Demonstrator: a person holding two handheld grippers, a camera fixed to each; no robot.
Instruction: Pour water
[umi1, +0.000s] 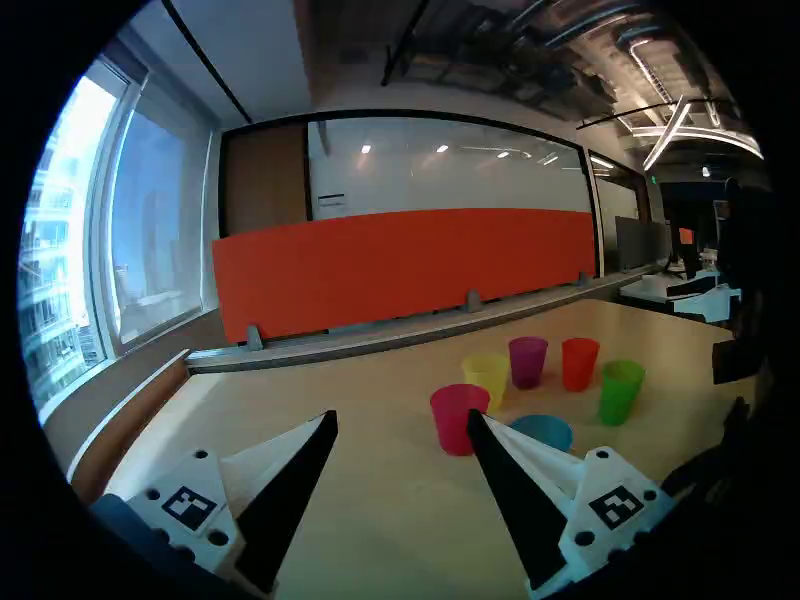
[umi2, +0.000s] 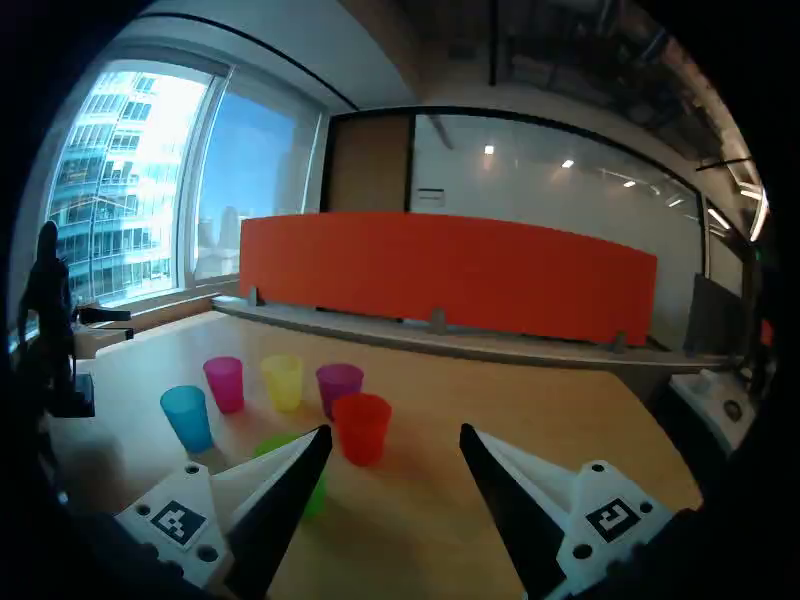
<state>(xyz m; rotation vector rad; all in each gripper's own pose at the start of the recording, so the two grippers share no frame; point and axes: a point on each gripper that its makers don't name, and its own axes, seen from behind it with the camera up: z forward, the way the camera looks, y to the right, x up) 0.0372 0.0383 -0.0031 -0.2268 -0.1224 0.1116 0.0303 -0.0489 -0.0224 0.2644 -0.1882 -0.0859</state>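
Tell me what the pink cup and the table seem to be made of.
Pink cup: likely plastic, translucent and smooth; light glows through its thin wall. Table: pale wood or wood-look laminate, satin finish; even tan surface with soft reflections, grain too faint to settle which.

The right hand-held gripper (umi2: 395, 430) is hovering over the bench (umi2: 520, 400), jaws apart. Blue cup (umi2: 188, 417), pink cup (umi2: 224, 383), yellow cup (umi2: 282, 380), purple cup (umi2: 339, 387) and red cup (umi2: 361, 428) are standing ahead; green cup (umi2: 316, 497) is sitting partly behind a finger.
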